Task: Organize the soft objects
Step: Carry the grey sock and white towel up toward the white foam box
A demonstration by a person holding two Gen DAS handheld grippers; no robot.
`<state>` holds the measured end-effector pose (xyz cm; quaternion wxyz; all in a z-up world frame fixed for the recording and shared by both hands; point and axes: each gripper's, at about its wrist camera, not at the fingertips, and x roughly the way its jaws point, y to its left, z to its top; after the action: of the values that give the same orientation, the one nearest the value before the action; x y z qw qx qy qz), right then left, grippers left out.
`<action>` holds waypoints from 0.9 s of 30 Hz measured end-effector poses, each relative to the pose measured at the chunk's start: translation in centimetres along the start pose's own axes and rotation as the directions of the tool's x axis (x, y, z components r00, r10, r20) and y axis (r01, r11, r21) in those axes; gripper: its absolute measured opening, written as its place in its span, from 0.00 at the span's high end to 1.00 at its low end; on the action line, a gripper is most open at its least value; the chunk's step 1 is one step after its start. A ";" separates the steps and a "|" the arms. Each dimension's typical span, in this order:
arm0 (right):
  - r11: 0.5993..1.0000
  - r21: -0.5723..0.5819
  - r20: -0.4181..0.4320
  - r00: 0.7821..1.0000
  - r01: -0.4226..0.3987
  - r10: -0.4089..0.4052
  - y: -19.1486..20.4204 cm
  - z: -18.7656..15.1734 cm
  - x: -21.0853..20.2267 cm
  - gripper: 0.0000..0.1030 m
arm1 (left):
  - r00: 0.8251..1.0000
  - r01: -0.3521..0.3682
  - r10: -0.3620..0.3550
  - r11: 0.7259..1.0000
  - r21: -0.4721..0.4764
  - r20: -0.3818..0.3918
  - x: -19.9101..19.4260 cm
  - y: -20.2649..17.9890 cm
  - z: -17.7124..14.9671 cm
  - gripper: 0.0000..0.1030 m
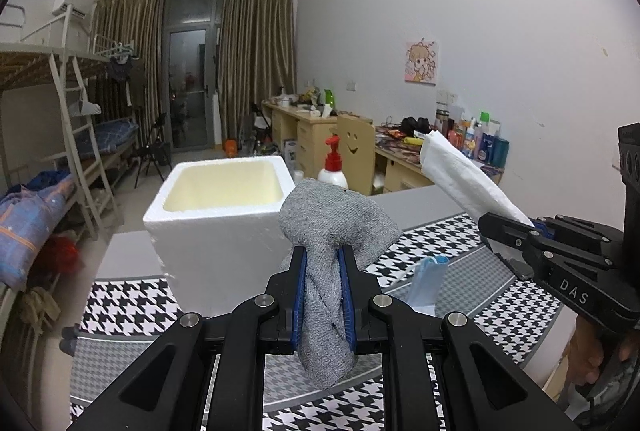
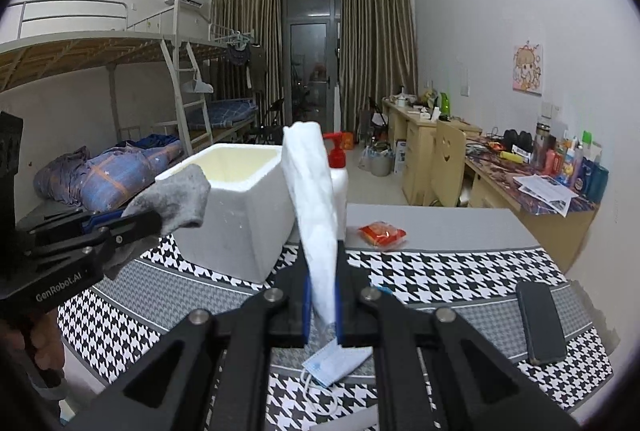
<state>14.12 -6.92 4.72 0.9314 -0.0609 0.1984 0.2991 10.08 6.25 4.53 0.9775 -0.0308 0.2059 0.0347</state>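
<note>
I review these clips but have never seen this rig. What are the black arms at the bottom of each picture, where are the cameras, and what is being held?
No robot here: a person holds a handheld gripper in each hand, each with a camera looking along its fingers. The left view shows the left gripper shut on a grey sock. The right view shows the right gripper shut on a white cloth. On the houndstooth mat stand a foam box and pump bottle; a face mask, red packet and phone lie nearby.
</note>
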 end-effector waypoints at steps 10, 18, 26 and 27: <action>1.000 -0.010 0.014 1.000 -0.008 0.008 1.0 1.5 1.0 0.89 | 0.999 -0.034 0.034 0.999 0.001 0.039 0.0 0.5 1.2 0.84; 1.000 -0.014 0.014 1.000 -0.010 0.010 1.3 2.7 1.9 0.89 | 0.996 -0.052 0.051 0.999 0.009 0.069 0.0 0.6 1.9 0.84; 1.000 -0.012 0.004 1.000 -0.021 0.021 2.0 3.9 2.8 0.89 | 0.994 -0.069 0.068 0.998 0.013 0.089 0.6 1.3 3.0 0.84; 1.000 -0.014 0.003 1.000 -0.023 0.023 2.0 4.0 2.9 0.88 | 0.994 -0.071 0.069 0.997 0.013 0.090 0.7 1.4 3.1 0.84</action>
<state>16.48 -2.76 7.23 0.9278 -0.0648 0.1956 0.3112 11.82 7.91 7.01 0.9841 -0.0141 0.1630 0.0686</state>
